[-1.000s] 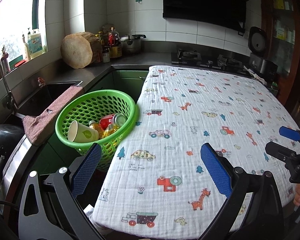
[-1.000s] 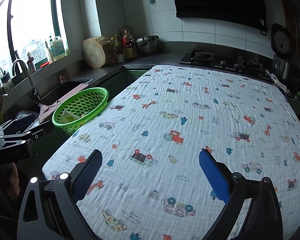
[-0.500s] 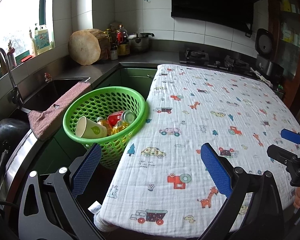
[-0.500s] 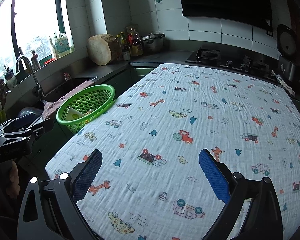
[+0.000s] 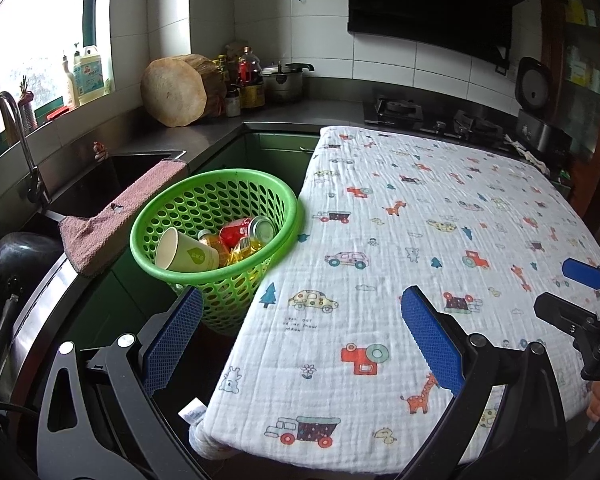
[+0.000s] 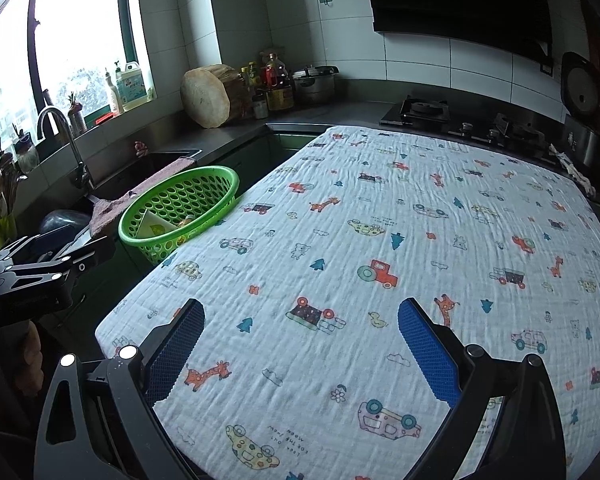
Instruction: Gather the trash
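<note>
Left tool: left tool (image 5: 300,332) sits at the bottom of its own frame, blue pads spread wide and nothing between them — released, hovering over the near-left corner of the surface.
Right tool: right tool (image 6: 300,340) is likewise spread apart and empty, low in its frame above the patterned cloth; its black body also shows at the right edge of the left view.
Basket: green basket (image 5: 216,216), left of centre in the left view, stands just beside the left edge of the surface, rim about level with the cloth — likely so that items can be dropped in without a long reach.
Trash: a paper cup (image 5: 186,251) lies on its side at the lower left inside the basket, a red can (image 5: 247,230) tilted against the far wall, a bottle of yellow liquid (image 5: 236,246) between them. In the right view only the cup's pale side shows through the rim.
Surface: surface (image 6: 380,240) is covered by a white cloth printed with cars and giraffes; no loose item shows on it in either view.
Surroundings: a pink towel (image 5: 112,216) drapes over the sink edge at the left, touching or nearly touching the basket's rim.
Progress: judging by the bare cloth and the filled basket, collection looks complete, and both tools appear parked clear of it.
</note>
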Available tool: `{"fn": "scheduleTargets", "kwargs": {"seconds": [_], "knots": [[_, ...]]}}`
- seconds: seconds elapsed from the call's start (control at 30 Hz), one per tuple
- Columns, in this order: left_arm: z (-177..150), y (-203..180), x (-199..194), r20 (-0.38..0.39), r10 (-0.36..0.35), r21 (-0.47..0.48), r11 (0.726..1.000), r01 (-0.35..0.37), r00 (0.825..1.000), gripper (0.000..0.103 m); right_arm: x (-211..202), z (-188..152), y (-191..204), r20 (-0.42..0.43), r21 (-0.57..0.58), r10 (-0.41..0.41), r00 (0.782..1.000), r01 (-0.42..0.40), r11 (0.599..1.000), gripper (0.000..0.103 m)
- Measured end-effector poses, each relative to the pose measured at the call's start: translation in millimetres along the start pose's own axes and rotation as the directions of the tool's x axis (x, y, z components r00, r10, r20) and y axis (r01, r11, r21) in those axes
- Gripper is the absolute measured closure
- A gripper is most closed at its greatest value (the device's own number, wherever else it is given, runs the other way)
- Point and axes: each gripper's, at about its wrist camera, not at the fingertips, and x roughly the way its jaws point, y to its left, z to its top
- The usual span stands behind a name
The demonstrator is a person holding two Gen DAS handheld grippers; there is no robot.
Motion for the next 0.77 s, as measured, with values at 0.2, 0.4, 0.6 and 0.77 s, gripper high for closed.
{"fn": "scheduleTargets", "kwargs": {"seconds": [0.2,0.4,0.6,0.77], "knots": [[-0.4,1.2,-0.5,0.001,0.003,-0.003,1.0,-0.003,1.0,0.005,1.2,-0.5,2.0,-0.003,-0.001,0.007,1.0,-0.007,1.0,0.009],[-0.4,1.7,-2.5,0.013,0.0,-0.004,1.0,0.0,1.0,0.005,0.7,-0.2,2.6,-0.001,-0.003,0.006,1.0,-0.006,1.0,0.009],[-0.9,0.9,-0.7,0.005,0.008,-0.002,1.0,-0.008,1.0,0.005,0.6,-1.0,2.2,0.001,0.001,0.005,1.0,-0.005,1.0,0.009],[-2.5,-0.1,2.4,-0.007,-0.006,-0.006,1.0,0.006,1.0,0.005,0.5,-1.4,2.1,0.0,0.002,0.005,1.0,-0.005,1.0,0.009]]}}
